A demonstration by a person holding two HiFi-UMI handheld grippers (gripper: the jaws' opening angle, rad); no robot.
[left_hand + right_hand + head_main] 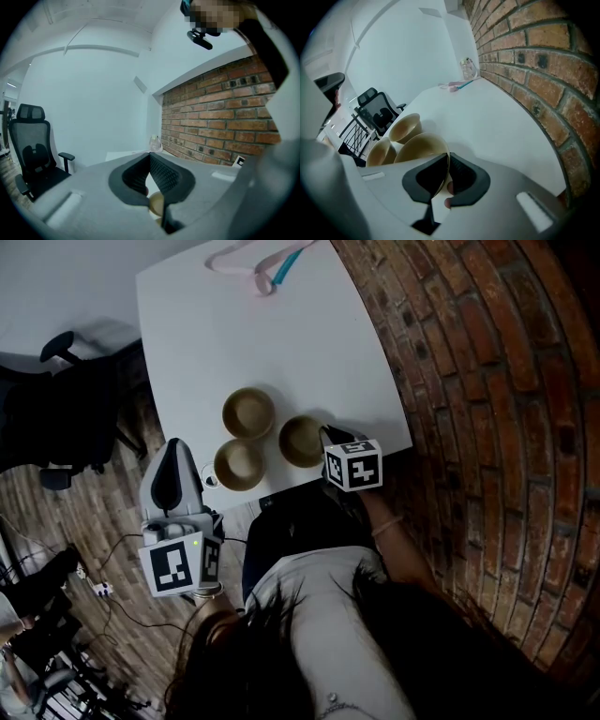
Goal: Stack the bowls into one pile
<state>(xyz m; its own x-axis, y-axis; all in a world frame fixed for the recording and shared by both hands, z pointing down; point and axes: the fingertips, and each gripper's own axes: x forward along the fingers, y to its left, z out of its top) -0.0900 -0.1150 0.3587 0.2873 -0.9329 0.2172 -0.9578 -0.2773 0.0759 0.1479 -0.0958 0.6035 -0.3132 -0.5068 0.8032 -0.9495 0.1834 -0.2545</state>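
Tan round bowl (302,440) near the white table's (216,334) front edge is pinched by its rim in my right gripper (447,159), neighbour bowl (239,465) at 8 o'clock from it, left gripper (150,155) pressed together, empty.

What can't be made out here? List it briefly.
Head view: fingers of the right gripper on the right bowl, hidden under its marker cube.
Left gripper view: the bowls, nearly all behind the body of the left gripper.
Gripper views: clear item at the table's far end, too small.
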